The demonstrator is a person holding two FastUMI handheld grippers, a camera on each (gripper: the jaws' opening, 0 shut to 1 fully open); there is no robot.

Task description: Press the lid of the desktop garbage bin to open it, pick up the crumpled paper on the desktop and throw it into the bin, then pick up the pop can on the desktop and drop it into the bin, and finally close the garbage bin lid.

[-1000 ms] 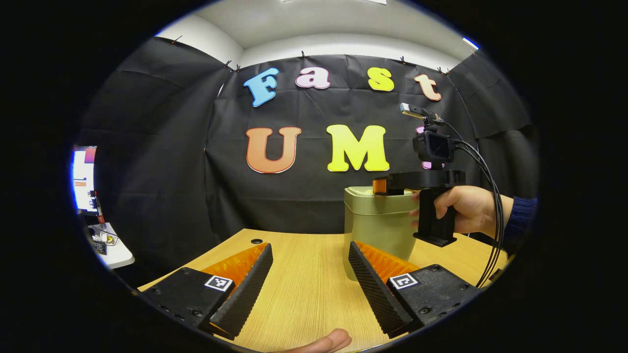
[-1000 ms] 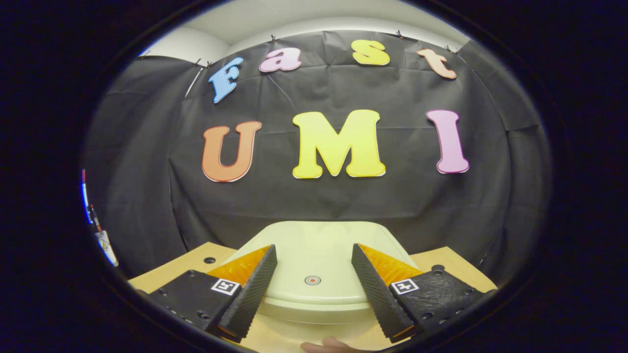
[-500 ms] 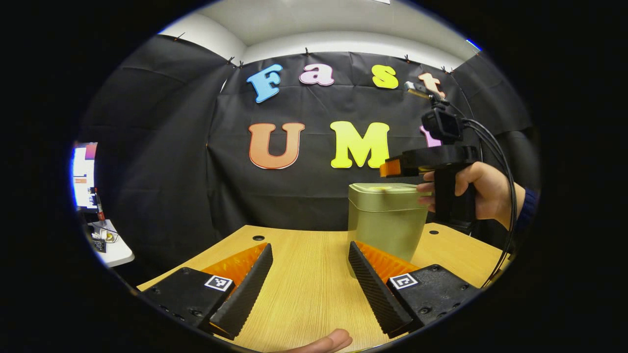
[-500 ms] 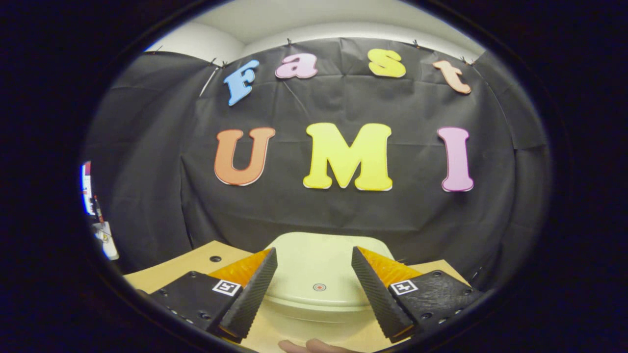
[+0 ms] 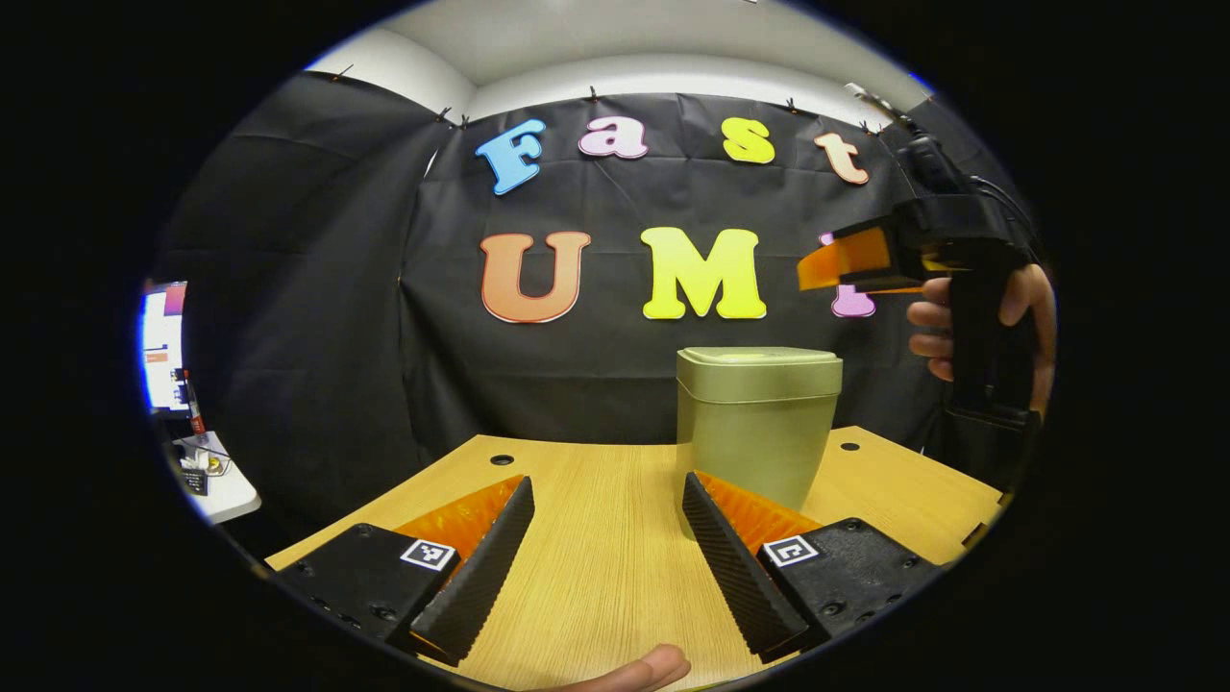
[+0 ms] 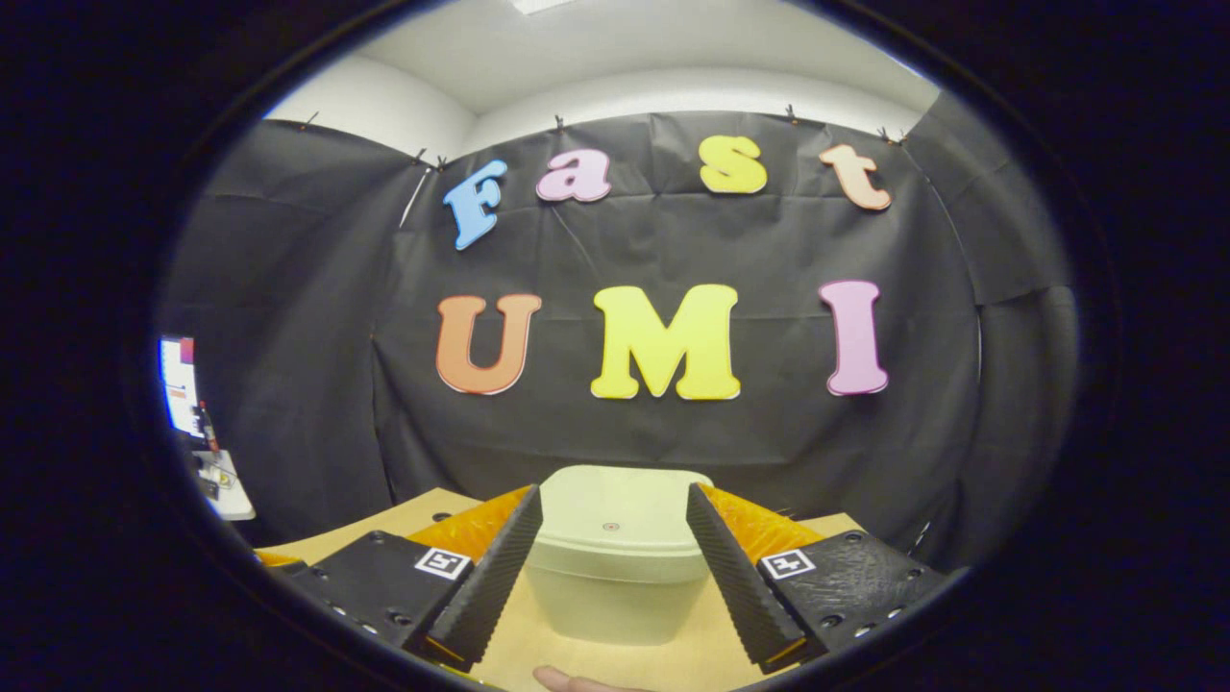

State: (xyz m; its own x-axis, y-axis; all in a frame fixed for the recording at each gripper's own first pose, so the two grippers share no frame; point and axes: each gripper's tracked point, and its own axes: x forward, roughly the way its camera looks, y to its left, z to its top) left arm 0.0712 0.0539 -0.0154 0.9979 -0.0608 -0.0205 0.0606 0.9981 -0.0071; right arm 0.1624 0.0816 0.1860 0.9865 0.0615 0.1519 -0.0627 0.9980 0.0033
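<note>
A pale green desktop bin (image 5: 754, 432) stands on the wooden table (image 5: 586, 557), its lid (image 5: 759, 360) down flat. My left gripper (image 5: 607, 485) is open low over the table, just left of and in front of the bin, with nothing between its fingers. A hand (image 5: 971, 327) holds my right gripper (image 5: 850, 264) high above and to the right of the bin, apart from the lid. In the right gripper view the bin (image 6: 615, 586) sits below and ahead, framed between the open fingers of the right gripper (image 6: 613, 492); a small red dot marks the lid (image 6: 615, 514).
The table has small round holes (image 5: 502, 459) near its far edge. A lit monitor (image 5: 163, 346) and a white side desk (image 5: 216, 485) stand off to the left. Black cloth closes the back and sides. A fingertip (image 5: 644, 668) shows at the bottom edge.
My right gripper has lifted off the bin lid, rising up and to the right. The lid stays down. The left gripper has held still.
</note>
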